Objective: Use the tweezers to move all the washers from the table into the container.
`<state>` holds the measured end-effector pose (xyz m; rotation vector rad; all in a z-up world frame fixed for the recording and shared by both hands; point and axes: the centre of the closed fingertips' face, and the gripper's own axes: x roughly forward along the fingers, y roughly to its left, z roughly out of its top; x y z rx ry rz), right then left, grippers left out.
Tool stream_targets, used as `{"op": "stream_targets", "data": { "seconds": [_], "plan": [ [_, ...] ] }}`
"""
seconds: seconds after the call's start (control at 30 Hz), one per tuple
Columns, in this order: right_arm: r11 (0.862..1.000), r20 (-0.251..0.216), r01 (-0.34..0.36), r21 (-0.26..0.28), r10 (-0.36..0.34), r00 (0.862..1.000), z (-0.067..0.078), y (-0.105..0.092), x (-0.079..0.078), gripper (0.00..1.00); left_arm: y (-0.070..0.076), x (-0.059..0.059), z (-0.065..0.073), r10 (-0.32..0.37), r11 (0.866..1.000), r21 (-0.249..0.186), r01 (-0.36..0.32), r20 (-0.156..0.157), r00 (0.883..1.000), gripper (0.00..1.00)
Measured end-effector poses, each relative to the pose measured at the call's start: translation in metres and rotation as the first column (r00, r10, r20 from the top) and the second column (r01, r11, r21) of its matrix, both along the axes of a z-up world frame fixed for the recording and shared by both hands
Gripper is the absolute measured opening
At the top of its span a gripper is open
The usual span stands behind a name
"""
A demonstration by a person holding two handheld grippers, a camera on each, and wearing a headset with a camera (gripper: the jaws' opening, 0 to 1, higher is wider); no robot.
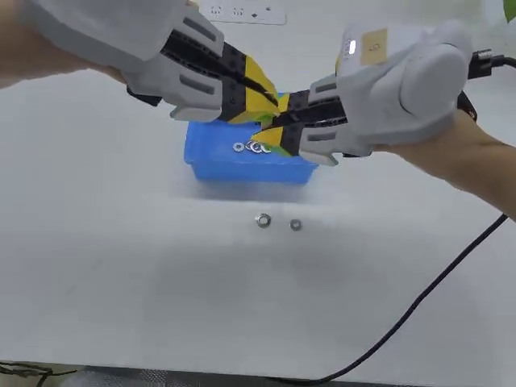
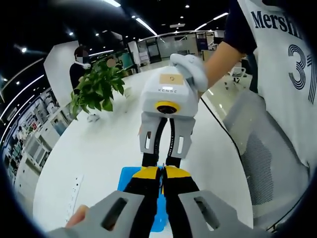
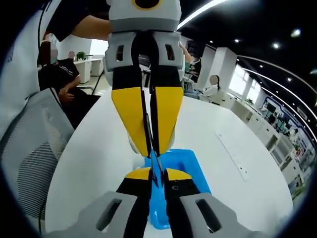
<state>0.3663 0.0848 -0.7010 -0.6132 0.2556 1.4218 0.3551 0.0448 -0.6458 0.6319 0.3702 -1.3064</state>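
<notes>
Two washers (image 1: 263, 219) near container (image 1: 210, 157) | left hand-held gripper (image 1: 272, 101), right hand-held gripper (image 1: 271, 139) clamp tweezers (image 3: 154, 171) above

The container (image 1: 214, 165) is bright blue. The washers (image 1: 263, 219) are silver against the white counter (image 1: 121, 274). The left hand-held gripper (image 1: 272, 98) and the right hand-held gripper (image 1: 270, 139) have pale grey-white bodies and black jaws tipped yellow. The right one carries a tan label (image 1: 373, 47). The tweezers (image 3: 150, 134) look dark grey. The cable (image 1: 427, 290) is black.
</notes>
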Motion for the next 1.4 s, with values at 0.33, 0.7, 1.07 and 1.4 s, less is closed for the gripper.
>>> {"op": "stream_targets", "data": {
  "seconds": [0.33, 0.7, 1.07, 1.4],
  "plan": [
    [1.000, -0.003, -0.026, -0.015, 0.025, 1.000, 0.000, -0.006, -0.037, 0.10, -0.006, -0.037, 0.002, 0.009, 1.000, -0.023, -0.010, -0.019, 1.000, 0.06],
    [0.998, -0.050, -0.052, -0.031, 0.051, 0.997, -0.017, -0.004, -0.067, 0.10, -0.004, -0.067, -0.014, 0.036, 0.997, -0.060, -0.041, -0.086, 0.996, 0.06],
    [0.998, -0.095, -0.052, -0.030, 0.049, 0.994, -0.032, -0.002, -0.070, 0.10, -0.003, -0.067, -0.024, 0.055, 0.994, -0.087, -0.067, -0.128, 0.990, 0.06],
    [0.998, -0.095, -0.038, -0.050, 0.033, 0.995, -0.047, -0.003, -0.055, 0.10, -0.004, -0.052, -0.038, 0.054, 0.991, -0.109, -0.072, -0.159, 0.986, 0.06]
  ]
}}
